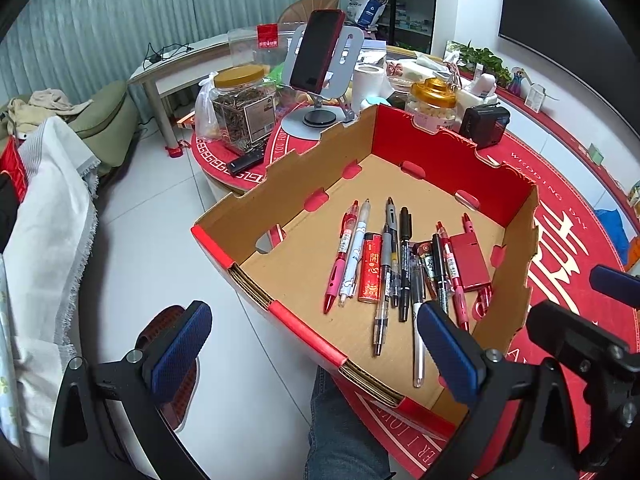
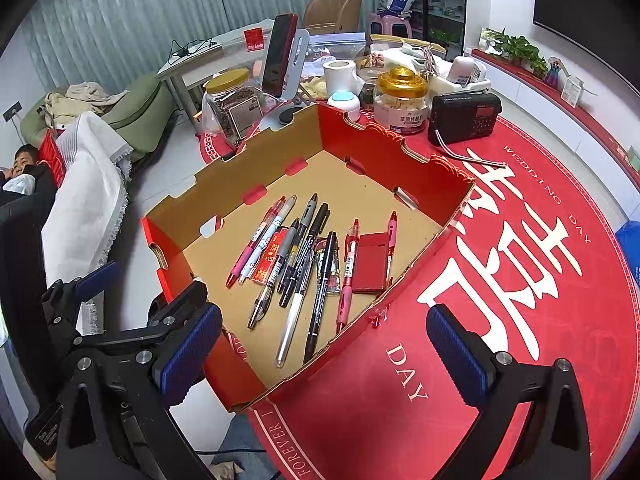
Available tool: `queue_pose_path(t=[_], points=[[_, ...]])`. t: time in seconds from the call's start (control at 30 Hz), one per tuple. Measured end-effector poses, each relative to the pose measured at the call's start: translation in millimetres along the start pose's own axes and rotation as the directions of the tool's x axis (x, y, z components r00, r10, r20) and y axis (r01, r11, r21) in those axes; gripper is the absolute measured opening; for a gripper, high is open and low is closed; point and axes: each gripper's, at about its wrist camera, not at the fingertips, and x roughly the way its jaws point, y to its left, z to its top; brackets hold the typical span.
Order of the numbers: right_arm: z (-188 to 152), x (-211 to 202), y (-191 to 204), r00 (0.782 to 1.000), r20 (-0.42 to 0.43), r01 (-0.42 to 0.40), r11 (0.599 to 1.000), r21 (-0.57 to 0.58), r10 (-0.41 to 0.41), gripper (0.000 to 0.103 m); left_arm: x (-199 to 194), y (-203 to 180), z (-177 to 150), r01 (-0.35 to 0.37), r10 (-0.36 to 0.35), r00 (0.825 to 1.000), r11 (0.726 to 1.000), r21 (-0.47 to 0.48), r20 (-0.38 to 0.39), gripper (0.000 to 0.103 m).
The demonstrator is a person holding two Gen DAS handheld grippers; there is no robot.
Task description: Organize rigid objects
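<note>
- The left gripper (image 1: 316,344) is wide open and holds nothing. Its right finger hangs over the near end of the pens; its left finger is outside the box.
- The right gripper (image 2: 324,352) is wide open and empty too, low by the box's near corner.
- The pens (image 2: 296,256) lie in a row on the floor of the cardboard box (image 2: 400,164), with a red lighter (image 1: 370,270) and a flat red case (image 2: 370,262) among them.
- Behind the box stand a phone on a stand (image 1: 318,52), two jars (image 2: 402,100) and a black radio (image 2: 464,118).
</note>
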Motion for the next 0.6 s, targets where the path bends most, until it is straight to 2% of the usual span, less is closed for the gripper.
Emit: queue_pose_path(t=[0.6], points=[[-0.6,-0.1,-0.2,1.0,-0.003,-0.003,1.0,-0.003,0.003,0.103,-0.5,1.0,-1.0,-0.004,0.004,1.0,1.0,0.001,-0.002,0.102]])
